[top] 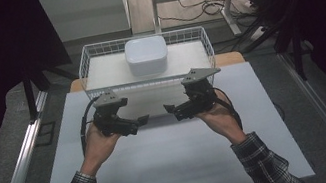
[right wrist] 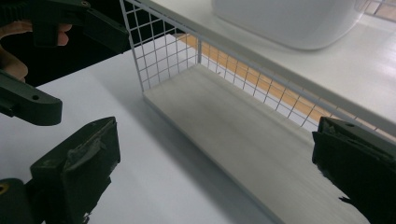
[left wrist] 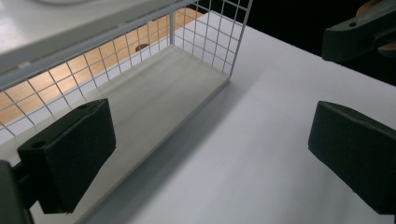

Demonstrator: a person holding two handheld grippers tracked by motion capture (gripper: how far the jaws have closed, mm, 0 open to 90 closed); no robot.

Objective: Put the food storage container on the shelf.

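Here, from the high view, I have both tools hovering over the white tabletop point(top: 174, 165), just short of its far edge. The left hand-held gripper point(top: 142, 121) sits left of centre, its tips turned inward toward the right hand-held gripper point(top: 170, 107), which mirrors it from the other side; the two sets of tips are near each other but apart. Neither is touching anything I can make out.

Left hand-held gripper: in its own view the black jaws stand wide apart, bare tabletop between them. Right hand-held gripper: same story, jaws spread, nothing held.

The white wire-mesh basket point(top: 86, 59) stands at the far edge of the tabletop, just beyond both tools. It has a pale wooden lower shelf point(right wrist: 243, 135) and a white upper deck. On that deck, near the middle toward the back, rests the white rounded-square plastic container point(top: 146, 56), upright, well above and behind the tools.

In the left gripper view, the basket's near corner point(left wrist: 233, 51) lies ahead to the left; the right gripper view has the container point(right wrist: 289, 23) at upper right.
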